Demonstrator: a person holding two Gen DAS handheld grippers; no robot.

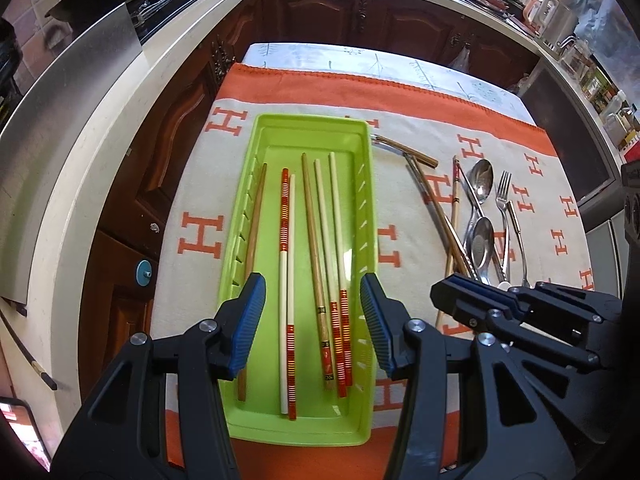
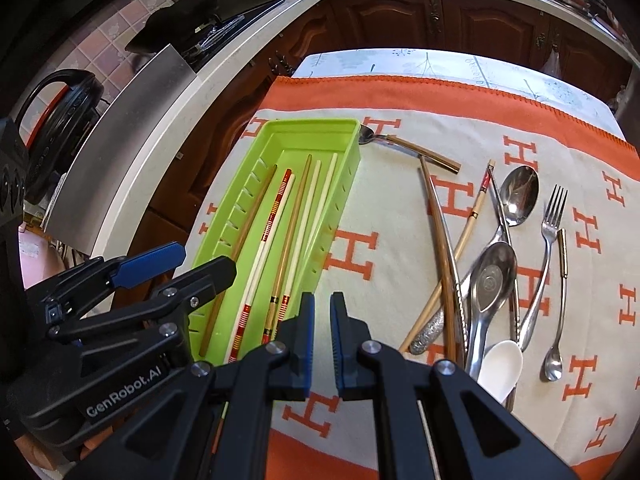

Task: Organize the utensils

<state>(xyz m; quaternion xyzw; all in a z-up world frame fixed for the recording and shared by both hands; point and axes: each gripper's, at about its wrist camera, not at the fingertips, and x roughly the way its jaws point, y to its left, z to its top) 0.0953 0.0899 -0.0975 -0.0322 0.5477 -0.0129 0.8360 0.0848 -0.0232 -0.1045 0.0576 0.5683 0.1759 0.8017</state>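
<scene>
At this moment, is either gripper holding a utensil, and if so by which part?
Neither holds anything. The left gripper hangs open over the green tray of chopsticks; the right gripper has its jaws nearly closed with nothing between them.

Both wrist views look steeply down, close above the table, sharing the green tray (image 1: 352,216) (image 2: 340,184).

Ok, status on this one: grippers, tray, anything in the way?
Left gripper open over green tray, empty. Right gripper nearly shut, empty. Six chopsticks in tray; spoons, fork, more chopsticks loose on cloth. Nothing blocking.
</scene>
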